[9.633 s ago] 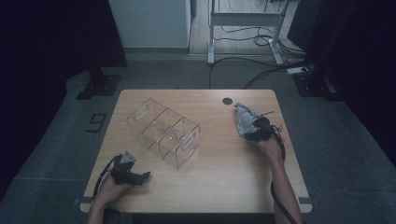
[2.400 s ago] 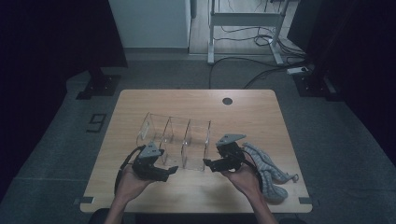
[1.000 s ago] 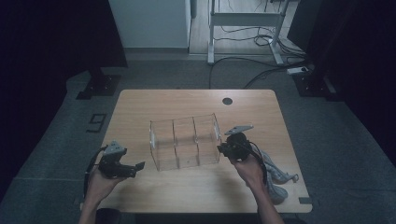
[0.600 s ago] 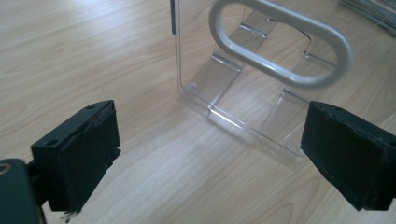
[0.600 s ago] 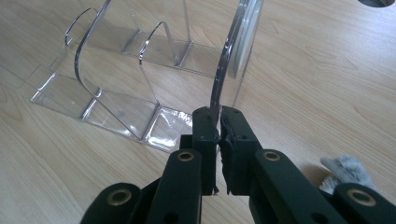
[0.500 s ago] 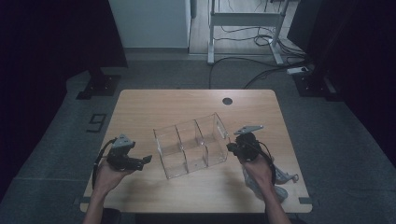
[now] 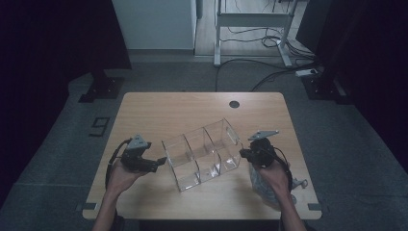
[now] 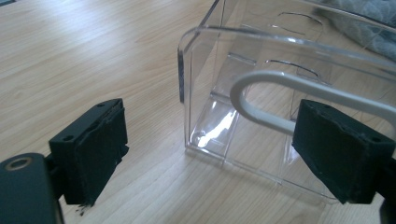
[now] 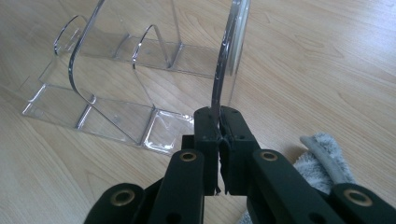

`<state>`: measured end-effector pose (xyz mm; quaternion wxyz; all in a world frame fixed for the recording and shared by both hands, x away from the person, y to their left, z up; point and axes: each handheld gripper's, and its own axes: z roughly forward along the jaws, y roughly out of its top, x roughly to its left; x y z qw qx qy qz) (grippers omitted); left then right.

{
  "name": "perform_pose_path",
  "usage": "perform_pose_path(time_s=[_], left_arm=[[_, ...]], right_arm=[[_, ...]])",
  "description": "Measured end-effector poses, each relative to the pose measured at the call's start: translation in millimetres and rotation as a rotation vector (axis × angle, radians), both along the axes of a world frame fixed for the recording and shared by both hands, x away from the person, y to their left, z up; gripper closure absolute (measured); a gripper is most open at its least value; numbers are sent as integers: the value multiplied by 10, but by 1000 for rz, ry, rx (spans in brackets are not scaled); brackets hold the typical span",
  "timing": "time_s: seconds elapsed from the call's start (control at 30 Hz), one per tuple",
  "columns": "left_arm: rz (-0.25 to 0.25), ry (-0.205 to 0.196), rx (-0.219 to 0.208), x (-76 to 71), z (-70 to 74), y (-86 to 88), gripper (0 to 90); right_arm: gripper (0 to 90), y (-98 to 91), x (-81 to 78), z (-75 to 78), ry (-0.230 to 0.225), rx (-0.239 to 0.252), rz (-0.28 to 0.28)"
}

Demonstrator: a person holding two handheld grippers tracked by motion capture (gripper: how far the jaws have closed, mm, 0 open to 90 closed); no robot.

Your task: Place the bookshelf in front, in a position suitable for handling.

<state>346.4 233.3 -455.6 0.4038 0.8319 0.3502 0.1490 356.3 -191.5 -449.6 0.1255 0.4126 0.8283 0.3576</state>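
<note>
A clear acrylic organiser [image 7: 202, 154] with three compartments lies slanted on the wooden table [image 7: 192, 108], its right end farther from me. My right gripper [image 7: 243, 155] is shut on the organiser's right end wall; in the right gripper view the jaws [image 9: 219, 116] pinch that thin clear wall [image 9: 224, 70]. My left gripper [image 7: 159, 163] is open at the organiser's near left end. Its jaws have just been closing a little. In the left gripper view the wide-apart pads [image 8: 93, 149] flank the organiser's corner [image 8: 182, 70] without touching it.
A grey cloth [image 7: 264, 190] lies under my right hand near the table's front right edge, and also appears as a grey cloth [image 9: 322, 158] beside the right jaws. A round cable hole [image 7: 234, 104] sits at the table's far side. Cables and a desk frame [image 7: 250, 24] are on the floor beyond.
The organiser has swung from square to slanted, its right end carried away from me by the right gripper. My left gripper has moved right, up to the organiser's left end.
</note>
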Motion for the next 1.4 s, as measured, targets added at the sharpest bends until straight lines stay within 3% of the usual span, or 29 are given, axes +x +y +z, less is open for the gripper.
perform_pose_path(time_s=[0.13, 0.57, 0.73, 0.87, 1.13, 1.17, 1.2, 1.27, 1.4], left_arm=[[-22, -8, -2, 38, -46, -52, 117], [-73, -38, -32, 80, -120, -43, 153], [-90, -53, -46, 39, -127, -4, 199], [-104, -61, -55, 4, -126, 33, 349], [-103, -63, -43, -7, -113, 59, 366], [-96, -68, -39, -11, -108, 59, 366], [-88, -67, -34, -18, -95, 73, 431], [-88, -66, -35, -23, -92, 76, 438], [-85, -65, -33, -43, -89, 68, 442]], right_arm=[[859, -35, 29, -2, 10, 14, 9], [862, 9, 158, 13, 9, -7, 32], [864, 64, 204, 21, 7, -22, 36], [864, 120, 248, 21, 2, -27, 46], [858, 172, 293, 35, 13, -35, 59], [855, 170, 295, 36, 18, -34, 61], [850, 162, 297, 38, 26, -25, 59], [845, 156, 297, 39, 30, -21, 59], [746, 116, 275, 81, 32, 28, 73]])
